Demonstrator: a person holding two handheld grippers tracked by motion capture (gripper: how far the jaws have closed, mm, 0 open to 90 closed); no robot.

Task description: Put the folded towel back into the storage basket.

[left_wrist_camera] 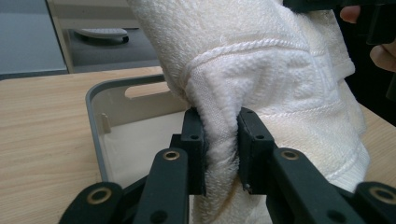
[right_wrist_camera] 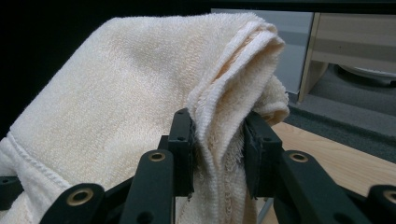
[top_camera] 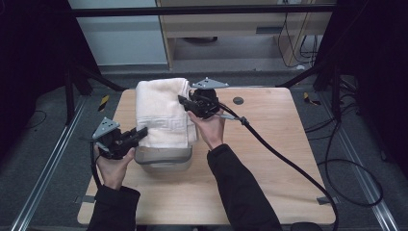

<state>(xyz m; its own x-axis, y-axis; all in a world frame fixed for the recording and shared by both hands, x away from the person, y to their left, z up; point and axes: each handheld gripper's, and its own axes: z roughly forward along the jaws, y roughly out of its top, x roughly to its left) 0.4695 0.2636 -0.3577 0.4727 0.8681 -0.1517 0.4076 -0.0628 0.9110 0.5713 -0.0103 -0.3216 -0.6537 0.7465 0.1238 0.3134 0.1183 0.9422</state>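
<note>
A folded cream terry towel with a woven key-pattern border (top_camera: 161,113) is held up between two hand-held tongs above a light wooden bench (top_camera: 269,144). The left tongs (top_camera: 139,133) are clenched on the near left edge of the towel; in the left gripper view a thick bunch of the cloth (left_wrist_camera: 222,140) is pinched between the two black jaws, with the corded hem running across just above them. The right tongs (top_camera: 184,102) are clenched on the far right edge of the towel; in the right gripper view the doubled hem (right_wrist_camera: 217,135) passes down between the jaws and the rest of the cloth drapes away to the left. The towel hangs directly over a translucent grey rectangular plastic bin (top_camera: 163,159) that stands on the bench just in front of the person, and its lower part covers the rear portion of the bin opening in the high view. In the left gripper view the bin (left_wrist_camera: 95,135) shows a grey rim, a slot handle in its far wall and a pale interior. A black cable (top_camera: 288,161) trails from the right tongs across the bench to its right corner.
</note>
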